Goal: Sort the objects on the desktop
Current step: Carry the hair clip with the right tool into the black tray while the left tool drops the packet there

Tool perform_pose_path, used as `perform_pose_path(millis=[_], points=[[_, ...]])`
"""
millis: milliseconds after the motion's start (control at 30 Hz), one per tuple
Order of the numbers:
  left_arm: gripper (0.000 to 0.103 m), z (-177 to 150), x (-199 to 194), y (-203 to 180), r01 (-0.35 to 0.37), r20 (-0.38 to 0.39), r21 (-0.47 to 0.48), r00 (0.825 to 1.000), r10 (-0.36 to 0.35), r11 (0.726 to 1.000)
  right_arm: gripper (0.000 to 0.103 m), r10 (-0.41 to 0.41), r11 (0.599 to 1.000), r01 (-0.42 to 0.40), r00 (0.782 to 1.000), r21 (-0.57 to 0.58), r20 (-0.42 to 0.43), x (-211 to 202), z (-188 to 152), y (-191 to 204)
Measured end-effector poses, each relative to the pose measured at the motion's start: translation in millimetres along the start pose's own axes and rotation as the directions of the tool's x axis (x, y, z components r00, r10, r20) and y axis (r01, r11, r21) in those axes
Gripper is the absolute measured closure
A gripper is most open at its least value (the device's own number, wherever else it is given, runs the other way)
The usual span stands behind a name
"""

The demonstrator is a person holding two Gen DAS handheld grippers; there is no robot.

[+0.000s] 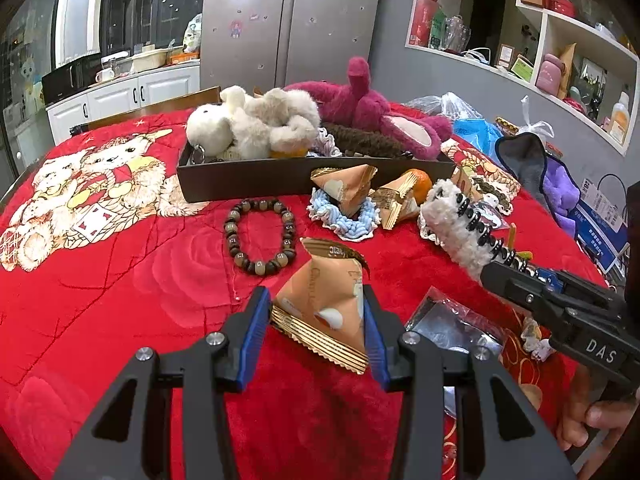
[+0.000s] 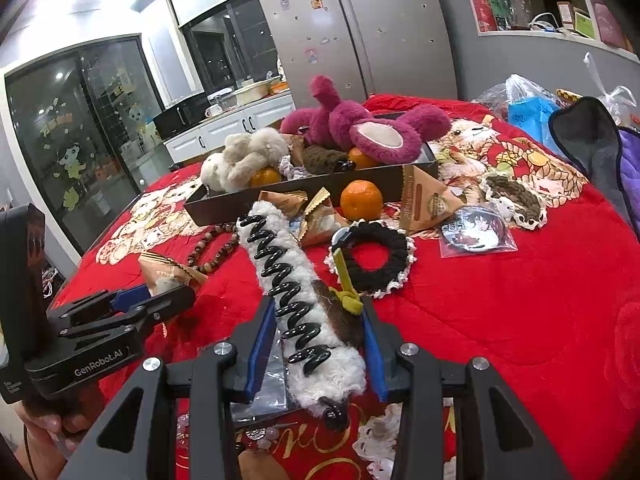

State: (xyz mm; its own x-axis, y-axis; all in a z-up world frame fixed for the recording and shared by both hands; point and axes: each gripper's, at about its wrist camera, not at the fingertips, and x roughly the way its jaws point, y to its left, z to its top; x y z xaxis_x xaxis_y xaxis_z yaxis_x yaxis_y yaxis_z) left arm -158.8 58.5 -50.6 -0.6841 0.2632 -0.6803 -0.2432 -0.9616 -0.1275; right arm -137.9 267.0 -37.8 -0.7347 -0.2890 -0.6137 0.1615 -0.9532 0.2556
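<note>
My left gripper [image 1: 316, 320] is shut on a tan triangular snack packet [image 1: 326, 300], held just above the red blanket [image 1: 120, 280]. My right gripper [image 2: 318, 332] is shut on a fluffy white hair tie wound with a black spiral cord [image 2: 296, 280]; it also shows in the left wrist view [image 1: 460, 220]. A dark tray [image 1: 280, 176] further back holds a cream plush toy [image 1: 256, 120] and a magenta plush toy [image 1: 368, 100]. In front of the tray lie a bead bracelet [image 1: 260, 236], more snack packets [image 1: 344, 184], a tangerine [image 2: 361, 200] and a black scrunchie [image 2: 376, 260].
A badge in a clear bag [image 2: 476, 228] and a brown scrunchie [image 2: 516, 196] lie right of the tray. Plastic bags [image 1: 460, 112] and a grey and purple cloth [image 1: 532, 160] sit at the table's far right. A clear packet [image 1: 452, 320] lies under the grippers.
</note>
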Motion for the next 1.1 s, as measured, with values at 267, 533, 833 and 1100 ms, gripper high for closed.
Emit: perform_pose_path(millis=[267,533,833,1100], points=[[0.058,-0.5,-5.0,1.6,0.004,0.024,-0.009,1.000,-0.004,1.000,0.062,0.008,0.999,-0.009,0.999,0.037,0.031,-5.7,-0.3,-6.7],[0.058,5.7,-17.5,-3.5,-0.025,0.090,0.038,0.996,0.021,0.999,0.062,0.031,0.999,-0.032,0.997,0.011,0.074,-10.9,3.1,3.2],[0.058,54.2,-23.5,4.7,0.044,0.106,0.011,0.993,-0.045,0.999,0.062,0.039,0.998,-0.043,0.991,0.036,0.124,-22.9,39.6,8.0],[0.058,134.9,-0.9,4.5,-0.005,0.094,0.060,0.996,-0.001,0.998,0.062,-0.048,0.995,0.036,0.989,0.088,0.140,-19.1,108.2,-10.3]])
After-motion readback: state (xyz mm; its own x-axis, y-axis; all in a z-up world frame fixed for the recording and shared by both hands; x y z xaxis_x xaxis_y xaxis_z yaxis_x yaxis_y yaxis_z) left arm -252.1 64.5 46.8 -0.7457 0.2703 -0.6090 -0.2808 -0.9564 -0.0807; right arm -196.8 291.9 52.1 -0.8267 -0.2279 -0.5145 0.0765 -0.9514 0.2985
